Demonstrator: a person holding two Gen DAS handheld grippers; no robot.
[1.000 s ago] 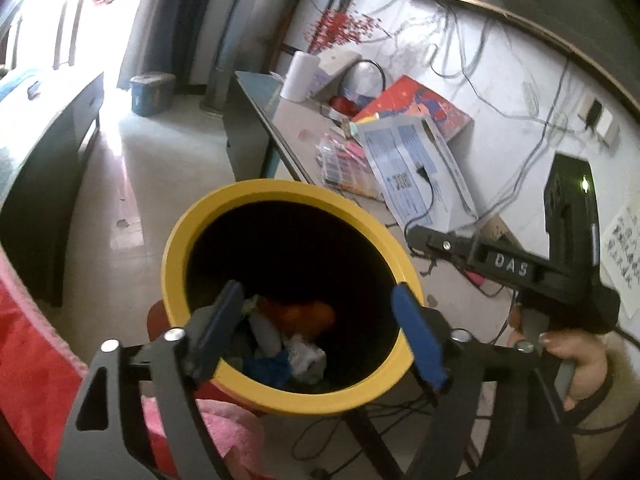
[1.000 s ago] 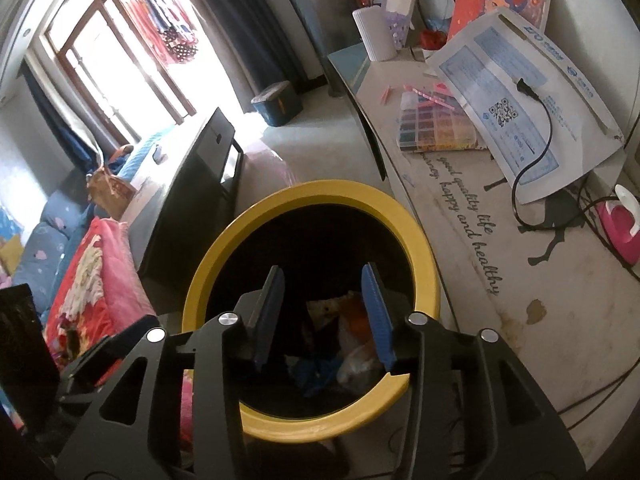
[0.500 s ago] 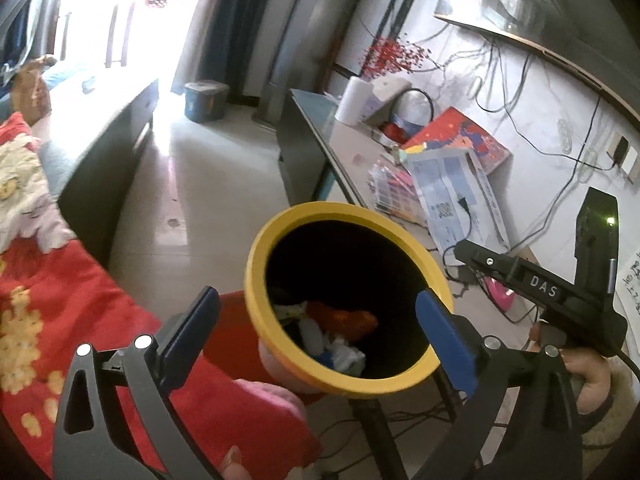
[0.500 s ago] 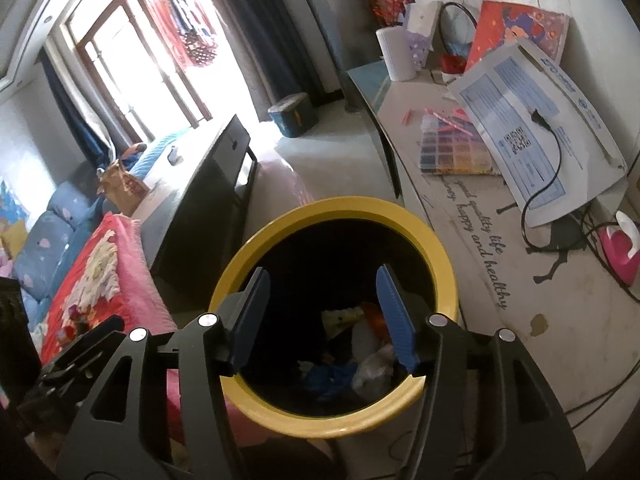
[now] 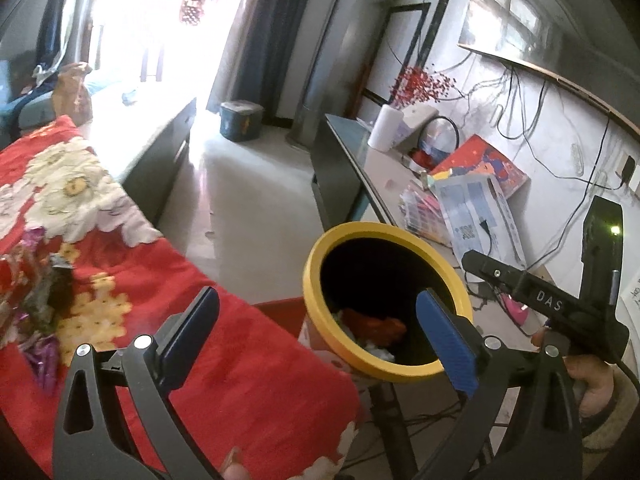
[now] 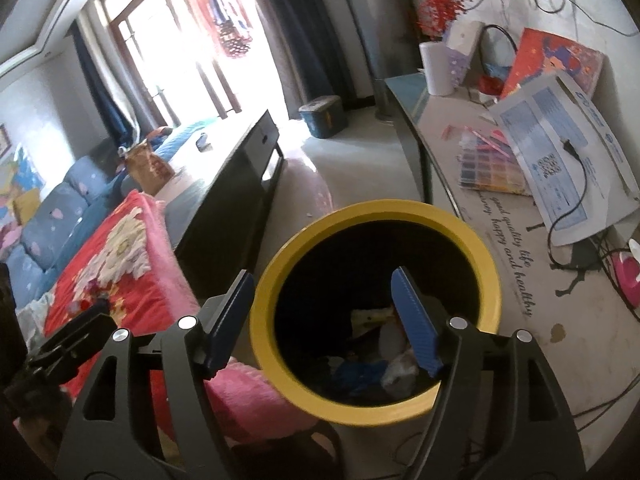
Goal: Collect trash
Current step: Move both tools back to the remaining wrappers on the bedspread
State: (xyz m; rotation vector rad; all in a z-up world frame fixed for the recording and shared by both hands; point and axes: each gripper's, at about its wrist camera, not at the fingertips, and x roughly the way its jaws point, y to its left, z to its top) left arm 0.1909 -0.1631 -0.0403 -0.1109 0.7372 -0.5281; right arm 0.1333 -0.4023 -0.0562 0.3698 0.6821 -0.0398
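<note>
Bin (image 5: 316, 300), yellow-rimmed, sat just beside the red blanket (image 5: 248, 360) and the worktop (image 6: 520, 280), with trash (image 5: 376, 328) at its bottom. We had left tongs (image 5: 316, 344) spread wide, empty, straddling the bin's near rim. Right tongs (image 6: 320, 320) also spread, empty, above the bin mouth.

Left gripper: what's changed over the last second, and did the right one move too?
The left gripper opened wide and swung left, off the yellow bin toward the red blanket, where crumpled wrappers lie. The right gripper opened wider and stayed over the bin. Both are empty. The trash inside the bin is unchanged.
</note>
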